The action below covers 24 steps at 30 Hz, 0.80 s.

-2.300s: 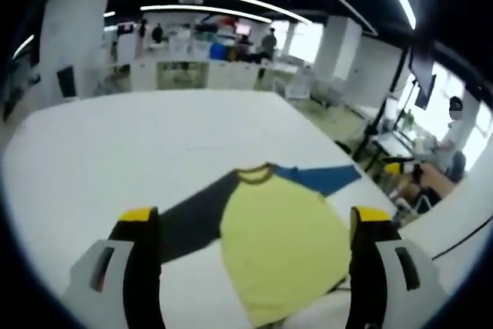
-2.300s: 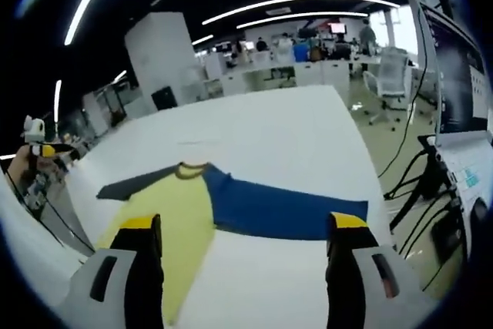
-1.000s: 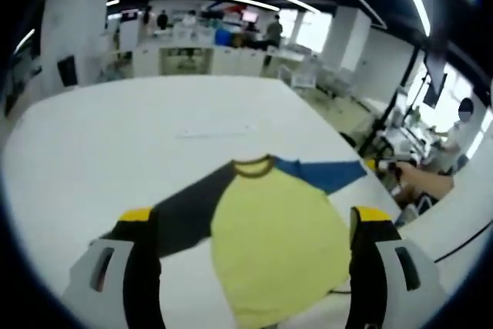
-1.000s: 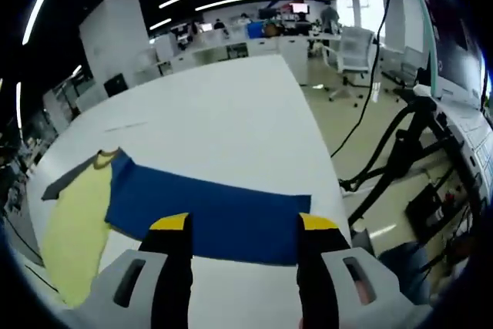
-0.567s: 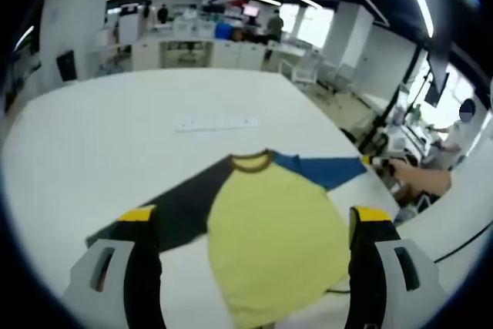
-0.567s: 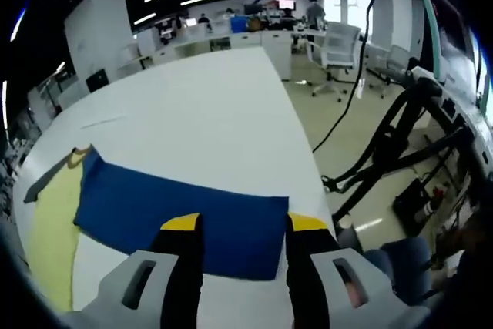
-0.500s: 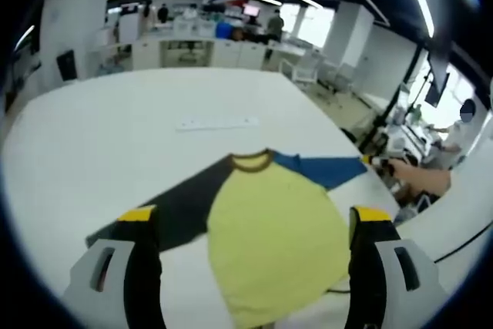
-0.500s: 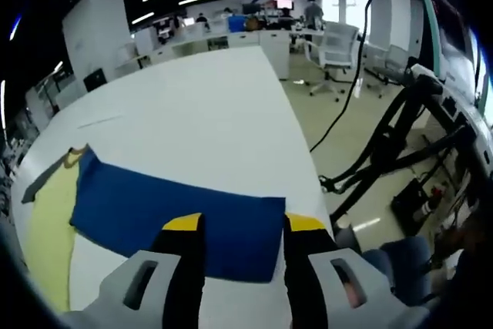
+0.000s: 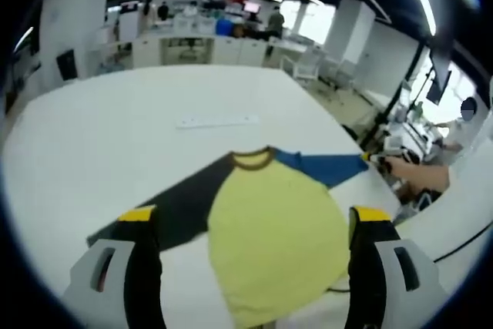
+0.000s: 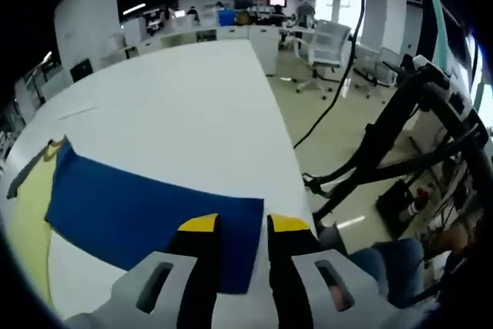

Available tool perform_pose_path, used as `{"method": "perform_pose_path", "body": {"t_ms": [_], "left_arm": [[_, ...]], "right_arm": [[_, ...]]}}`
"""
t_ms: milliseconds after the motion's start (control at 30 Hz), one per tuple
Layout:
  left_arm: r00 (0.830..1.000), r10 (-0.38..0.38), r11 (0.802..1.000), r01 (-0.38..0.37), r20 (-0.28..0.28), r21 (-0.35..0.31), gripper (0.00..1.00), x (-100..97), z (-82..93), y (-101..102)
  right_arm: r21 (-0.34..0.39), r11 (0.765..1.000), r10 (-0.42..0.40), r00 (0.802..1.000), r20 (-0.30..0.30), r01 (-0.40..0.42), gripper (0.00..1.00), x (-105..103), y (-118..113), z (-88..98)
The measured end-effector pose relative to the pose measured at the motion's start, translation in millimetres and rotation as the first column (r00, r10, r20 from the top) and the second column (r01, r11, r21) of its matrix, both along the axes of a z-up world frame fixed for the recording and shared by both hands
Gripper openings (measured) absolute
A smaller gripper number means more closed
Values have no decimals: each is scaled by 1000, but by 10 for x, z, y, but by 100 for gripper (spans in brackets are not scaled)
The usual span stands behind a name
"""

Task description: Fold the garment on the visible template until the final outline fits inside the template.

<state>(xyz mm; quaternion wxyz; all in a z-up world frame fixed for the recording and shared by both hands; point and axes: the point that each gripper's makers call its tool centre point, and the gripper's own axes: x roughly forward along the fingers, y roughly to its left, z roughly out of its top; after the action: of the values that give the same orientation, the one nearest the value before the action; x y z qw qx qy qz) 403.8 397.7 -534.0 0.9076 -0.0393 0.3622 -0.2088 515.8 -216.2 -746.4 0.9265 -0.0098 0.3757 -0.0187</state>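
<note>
On the broad white table [image 9: 115, 136], a long-sleeved garment [image 9: 266, 229] is spread flat, with a pale yellow body, a dark ribbed collar [image 9: 252, 161], a dark grey sleeve [image 9: 173, 209] and a blue sleeve [image 9: 323, 167] stretched out to opposite sides. The cloth looks soft and matte and lies smooth, the yellow panel forming a rounded block that runs to the table's near edge. In the left gripper view, the left gripper [image 9: 254, 225] is seen with its two yellow-tipped black jaws set wide apart, nothing between them, the yellow body lying beyond the gap. A thin pale strip [image 9: 216, 122] rests on the table beyond the collar; what it is cannot be told. At the far end of the blue sleeve, a hand [image 9: 420, 177] and the other gripper are seen near the cuff.

In the right gripper view, the blue sleeve [image 10: 146, 213] appears as a long flat rectangle with a straight cuff edge. The right gripper [image 10: 235, 225] has its jaws drawn close together over that cuff, with a narrow strip of blue fabric between them; whether the cloth is actually pinched cannot be told. Black cables [image 10: 385, 144] and a chair [image 10: 327, 40] stand beyond the table's edge.
</note>
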Motion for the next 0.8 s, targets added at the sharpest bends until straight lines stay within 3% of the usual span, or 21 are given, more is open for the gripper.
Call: {"method": "perform_pose_path", "body": {"t_ms": [433, 800], "left_arm": [[1000, 20, 1000, -20, -4, 2, 97, -22, 13, 40], [1000, 30, 999, -30, -8, 11, 96, -44, -17, 64]], "right_arm": [[-51, 999, 6, 1000, -18, -7, 12, 52, -73, -68], [-52, 998, 26, 1000, -12, -26, 6, 73, -52, -79]]}}
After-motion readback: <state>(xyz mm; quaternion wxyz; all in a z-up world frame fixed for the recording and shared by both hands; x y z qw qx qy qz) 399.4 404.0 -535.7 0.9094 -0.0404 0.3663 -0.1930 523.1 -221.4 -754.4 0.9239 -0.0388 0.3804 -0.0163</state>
